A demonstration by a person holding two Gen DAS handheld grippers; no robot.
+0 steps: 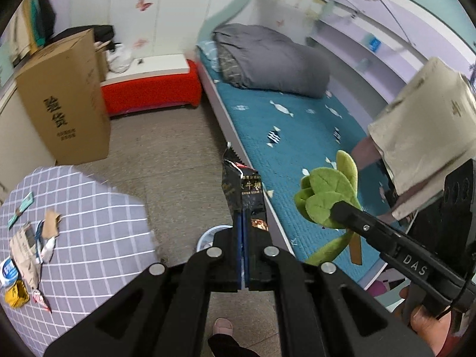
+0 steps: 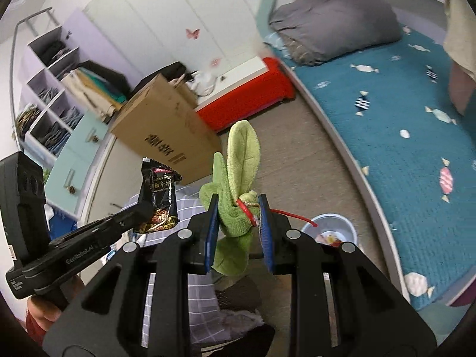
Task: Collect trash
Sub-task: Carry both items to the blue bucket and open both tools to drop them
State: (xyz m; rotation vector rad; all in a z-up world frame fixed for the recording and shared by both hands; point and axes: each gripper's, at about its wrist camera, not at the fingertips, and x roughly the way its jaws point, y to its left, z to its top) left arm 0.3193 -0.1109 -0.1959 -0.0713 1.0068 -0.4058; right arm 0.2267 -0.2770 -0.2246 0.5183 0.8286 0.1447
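Observation:
My left gripper is shut on a black snack wrapper and holds it in the air above the floor beside the bed; the wrapper also shows in the right wrist view. My right gripper is shut on a green plush leaf toy with a red string, also held in the air; the toy shows in the left wrist view. A light blue basin with some scraps in it stands on the floor below. More wrappers and paper scraps lie on the checked grey cloth.
A teal bed with a grey folded quilt runs along the right. A cardboard box and a red-sided bench stand at the far wall. Shelves are on the left. A beige cloth hangs at the right.

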